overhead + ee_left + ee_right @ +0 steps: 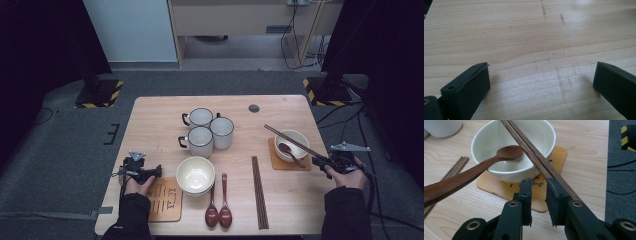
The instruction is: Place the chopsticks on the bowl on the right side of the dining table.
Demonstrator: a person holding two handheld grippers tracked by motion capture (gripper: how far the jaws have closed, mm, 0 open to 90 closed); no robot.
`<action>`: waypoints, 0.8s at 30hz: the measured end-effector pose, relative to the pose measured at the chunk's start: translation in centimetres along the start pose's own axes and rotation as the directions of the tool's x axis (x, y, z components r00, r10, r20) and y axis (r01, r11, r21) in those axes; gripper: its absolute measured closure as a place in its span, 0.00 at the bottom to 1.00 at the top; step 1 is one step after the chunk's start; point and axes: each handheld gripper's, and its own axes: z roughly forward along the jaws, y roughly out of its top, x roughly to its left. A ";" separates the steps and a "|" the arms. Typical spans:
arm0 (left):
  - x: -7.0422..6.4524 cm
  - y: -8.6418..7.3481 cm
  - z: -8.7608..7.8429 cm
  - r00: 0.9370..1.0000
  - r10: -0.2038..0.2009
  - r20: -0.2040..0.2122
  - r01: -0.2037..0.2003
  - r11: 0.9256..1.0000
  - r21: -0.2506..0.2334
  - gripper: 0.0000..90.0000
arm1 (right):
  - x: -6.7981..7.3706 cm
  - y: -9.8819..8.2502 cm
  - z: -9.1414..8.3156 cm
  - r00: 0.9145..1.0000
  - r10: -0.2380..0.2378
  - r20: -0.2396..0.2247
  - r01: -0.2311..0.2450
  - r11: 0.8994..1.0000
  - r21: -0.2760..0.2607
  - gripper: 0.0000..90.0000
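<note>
On a wooden coaster (276, 163) at the right of the table stands a white bowl (301, 138). A brown spoon (474, 171) leans in it, handle over the rim. A pair of dark chopsticks (529, 146) lies slanted across the bowl's rim. Their near end runs along the outer jaw of my right gripper (539, 187), which is open by a narrow gap showing only coaster. In the high view that right gripper (318, 161) sits just right of the bowl. My left gripper (541, 82) stands wide open over bare wood; in the high view this left gripper (157, 171) is near the table's left edge.
Stacked white bowls (195, 175) sit front centre beside a second coaster (165, 200). Two brown spoons (218, 212) and another chopstick pair (259, 192) lie near the front edge. Three white mugs (207, 131) stand mid-table. The table edge and cables are close on the right.
</note>
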 end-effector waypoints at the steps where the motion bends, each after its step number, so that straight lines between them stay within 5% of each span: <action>1: 0.0 0.0 0.0 1.000 -0.002 0.000 0.002 1.000 -0.002 0.00 | 0.0 0.0 0.0 1.000 0.002 0.003 -0.002 1.000 -0.003 0.83; 24: 0.0 0.0 0.0 1.000 -0.002 0.000 0.002 1.000 -0.002 0.00 | -0.6 -0.2 0.3 0.999 0.022 0.033 -0.021 0.999 -0.025 0.80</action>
